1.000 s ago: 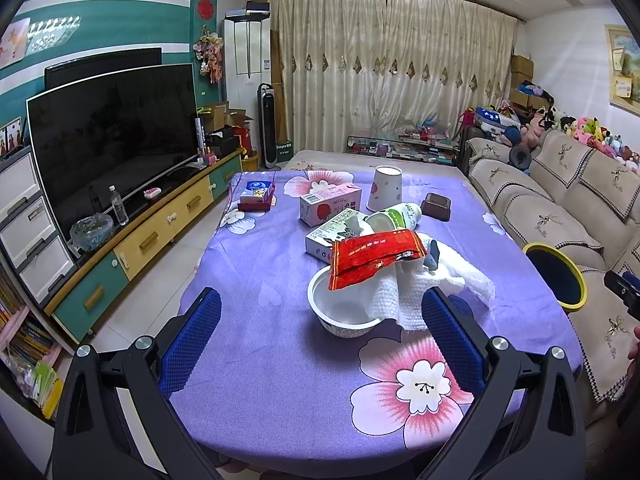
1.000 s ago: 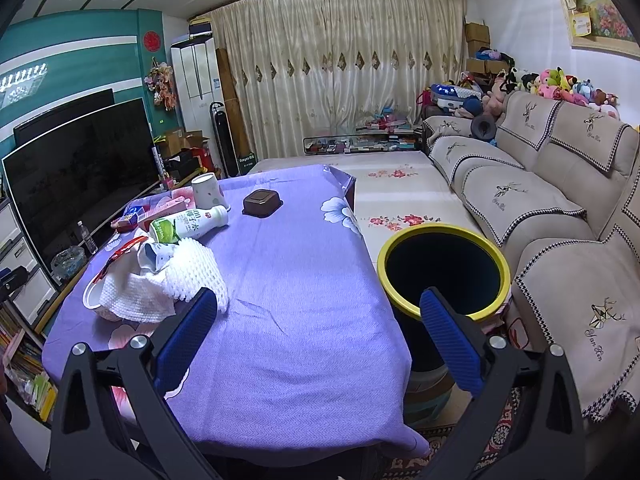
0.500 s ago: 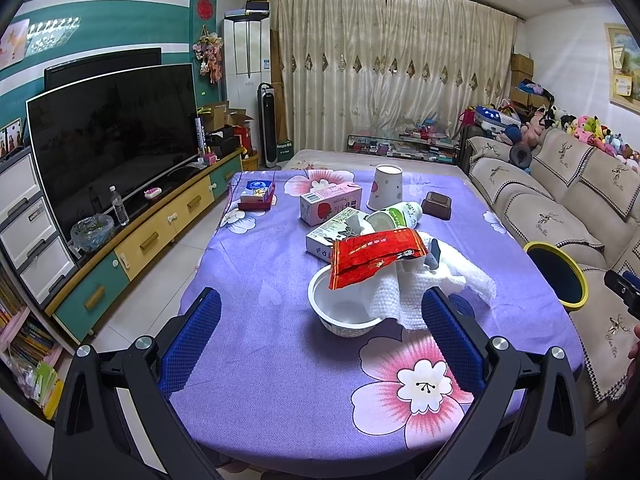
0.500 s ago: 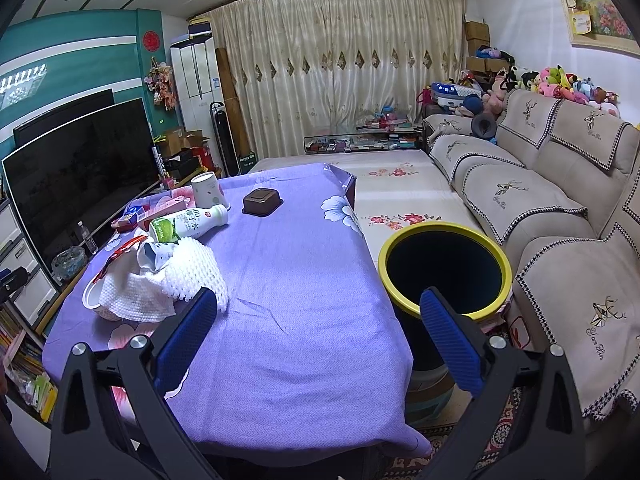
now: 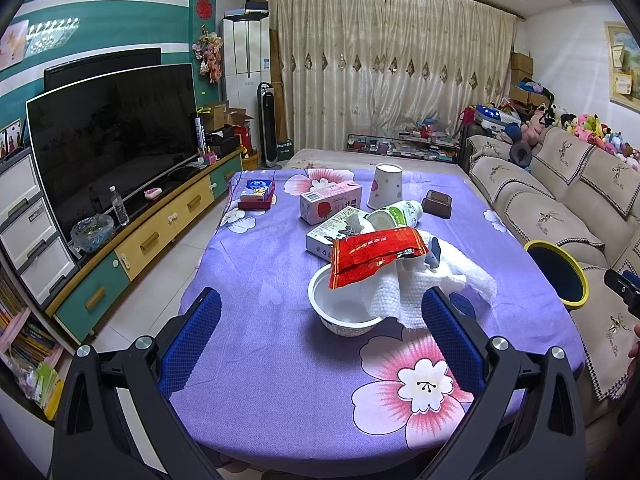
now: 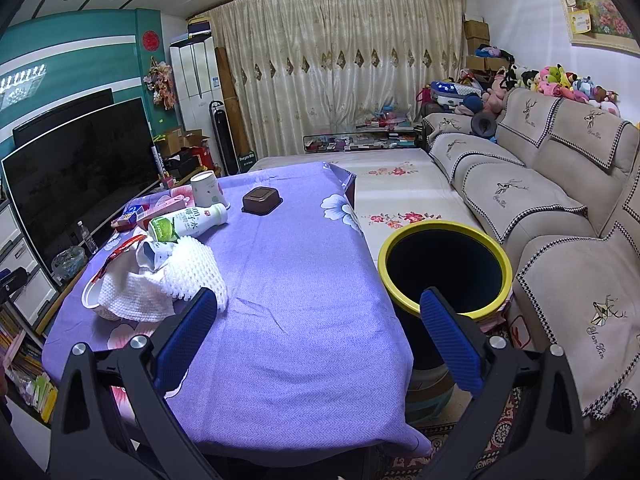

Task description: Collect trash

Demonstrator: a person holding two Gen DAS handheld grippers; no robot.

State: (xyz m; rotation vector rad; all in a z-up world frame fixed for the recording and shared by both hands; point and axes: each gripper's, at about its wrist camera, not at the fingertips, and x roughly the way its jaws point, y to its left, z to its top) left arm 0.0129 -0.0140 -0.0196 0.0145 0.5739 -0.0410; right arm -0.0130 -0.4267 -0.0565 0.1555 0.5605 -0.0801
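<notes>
Left gripper [image 5: 320, 334] and right gripper [image 6: 318, 334] both spread apart, empty; red wrapper [image 5: 374, 254] lies across white bowl [image 5: 340, 312].

Purple floral table [image 5: 280, 380], white bowl [image 5: 344, 312], 2 cartons [image 5: 332, 202], cup [image 5: 385, 186], bottle [image 5: 398, 215]

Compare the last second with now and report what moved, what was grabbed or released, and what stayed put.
Nothing visibly changed. Both claws, left and right, stay open and empty, holding the same views. The red wrapper still lies across the white bowl with the white cloth, the bottle still lies on its side, and the yellow-rimmed bin stands beside the table.
</notes>
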